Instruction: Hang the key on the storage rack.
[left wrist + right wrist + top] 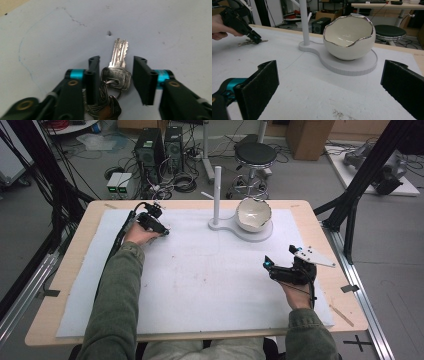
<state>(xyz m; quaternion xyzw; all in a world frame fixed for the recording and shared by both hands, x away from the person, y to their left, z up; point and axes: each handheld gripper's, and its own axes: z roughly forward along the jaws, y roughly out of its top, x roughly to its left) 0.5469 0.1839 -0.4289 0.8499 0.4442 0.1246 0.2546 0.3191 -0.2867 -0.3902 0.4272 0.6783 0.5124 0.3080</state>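
A bunch of silver metal keys on a thin wire ring lies flat on the white mat, far off to the left of the white stand with a tall thin post. The top key is shiny, with a square head and a long blade cut with small teeth along one edge; the blade points away from the hand. More keys lie under it, and one of them looks a bit brown. The left gripper is low over the keys, with one black jaw on each side of the bunch. One jaw sits right against the ring and the other stands a little apart from the key head, so the tongs are narrow around the keys and do not squeeze them yet. In the right gripper view the left gripper has its tip down on the keys. On the round flat foot of the white stand sits a white egg-shaped bowl with a broken-looking silver rim. The bowl stands upright and has nothing in it. The right gripper rests on the mat in front of the stand and off to its right, well apart from it, and its tongs are wide with nothing between them.
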